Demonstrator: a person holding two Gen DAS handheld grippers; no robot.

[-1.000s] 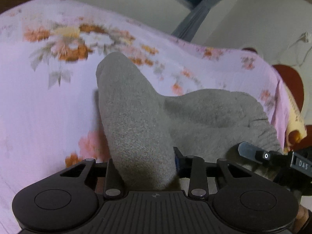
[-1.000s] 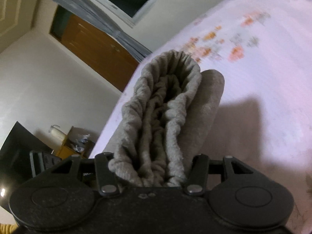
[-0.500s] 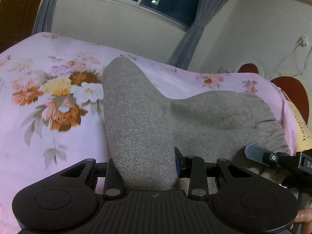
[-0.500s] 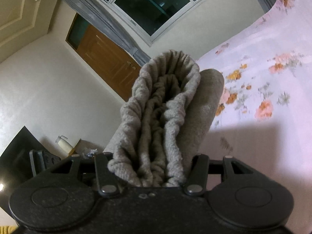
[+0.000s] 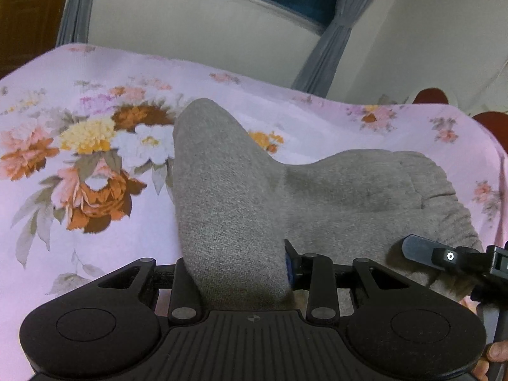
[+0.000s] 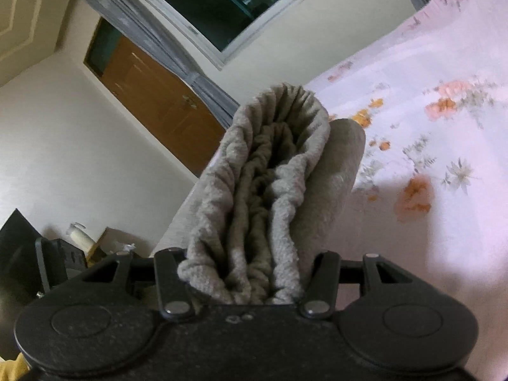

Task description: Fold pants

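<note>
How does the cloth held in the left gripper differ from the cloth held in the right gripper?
The left gripper holds a smooth, flat fold of the grey pants; the right gripper holds the gathered, wrinkled waistband. The left bundle looks thin and plain; the right bundle is thick, with many ridges and a dark hollow in the middle. Both are the same grey knit, and both grippers are shut on it above the flowered pink sheet.

Grey knit pants [image 5: 228,209], soft and fuzzy. One bunched fold rises between my left jaws; the rest drapes rightward over the floral bed sheet [image 5: 95,222]. Gathered elastic waistband [image 6: 270,190] stands crumpled upright in my right jaws.
</note>
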